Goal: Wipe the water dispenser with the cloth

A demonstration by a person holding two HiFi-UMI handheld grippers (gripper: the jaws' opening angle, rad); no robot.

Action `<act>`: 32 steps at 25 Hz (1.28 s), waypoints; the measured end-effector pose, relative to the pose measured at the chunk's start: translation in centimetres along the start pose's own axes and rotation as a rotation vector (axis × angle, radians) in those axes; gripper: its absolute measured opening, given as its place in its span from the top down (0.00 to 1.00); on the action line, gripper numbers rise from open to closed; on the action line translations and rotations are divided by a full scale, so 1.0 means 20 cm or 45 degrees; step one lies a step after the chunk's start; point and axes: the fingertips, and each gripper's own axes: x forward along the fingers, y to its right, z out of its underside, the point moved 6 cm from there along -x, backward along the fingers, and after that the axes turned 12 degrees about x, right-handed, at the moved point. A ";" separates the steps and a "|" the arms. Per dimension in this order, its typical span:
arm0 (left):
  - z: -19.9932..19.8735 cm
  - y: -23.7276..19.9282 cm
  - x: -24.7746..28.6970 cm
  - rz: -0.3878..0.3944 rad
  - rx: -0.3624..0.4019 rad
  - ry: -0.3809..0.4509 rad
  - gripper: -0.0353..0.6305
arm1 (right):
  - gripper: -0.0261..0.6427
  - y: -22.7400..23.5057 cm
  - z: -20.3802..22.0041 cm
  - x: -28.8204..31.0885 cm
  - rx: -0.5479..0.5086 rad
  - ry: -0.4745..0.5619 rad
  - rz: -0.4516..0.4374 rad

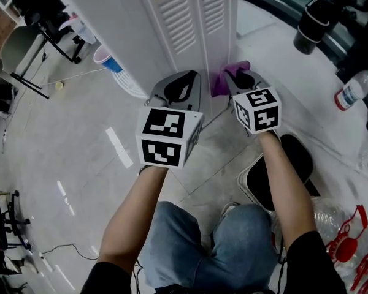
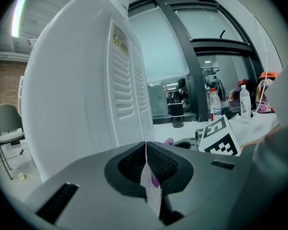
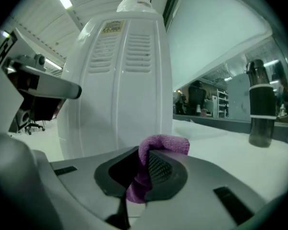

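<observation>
The white water dispenser stands just ahead, its vented panel facing me; it fills the left gripper view and the right gripper view. My right gripper is shut on a purple cloth, which bunches above the jaws close to the dispenser's lower panel. I cannot tell if the cloth touches it. My left gripper is beside it on the left, jaws shut with nothing in them, pointing at the dispenser's corner.
A pink and blue cup lies on the floor left of the dispenser. A black flask and a plastic bottle are at the right. A black bin sits by my right arm. A chair is far left.
</observation>
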 end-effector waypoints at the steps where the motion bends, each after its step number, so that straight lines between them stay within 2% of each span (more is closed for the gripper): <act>1: 0.01 0.00 0.01 -0.002 0.003 -0.001 0.91 | 0.91 0.01 0.06 0.02 0.011 -0.015 0.003; 9: 0.04 -0.02 0.02 -0.015 -0.002 -0.010 0.91 | 0.91 0.08 0.43 0.17 0.133 -0.174 0.023; 14: 0.01 -0.02 0.02 -0.021 0.007 0.003 0.91 | 0.91 0.09 0.50 0.20 0.172 -0.205 0.034; 20: -0.06 0.00 -0.01 -0.019 0.006 0.029 0.91 | 0.91 0.05 0.34 0.09 0.125 -0.140 0.022; 28: -0.18 -0.05 -0.08 -0.008 -0.041 0.080 0.91 | 0.91 -0.11 -0.17 -0.11 -0.015 0.024 -0.031; 32: -0.26 -0.10 -0.15 -0.019 -0.060 0.117 0.91 | 0.91 -0.22 -0.41 -0.19 -0.112 0.065 -0.056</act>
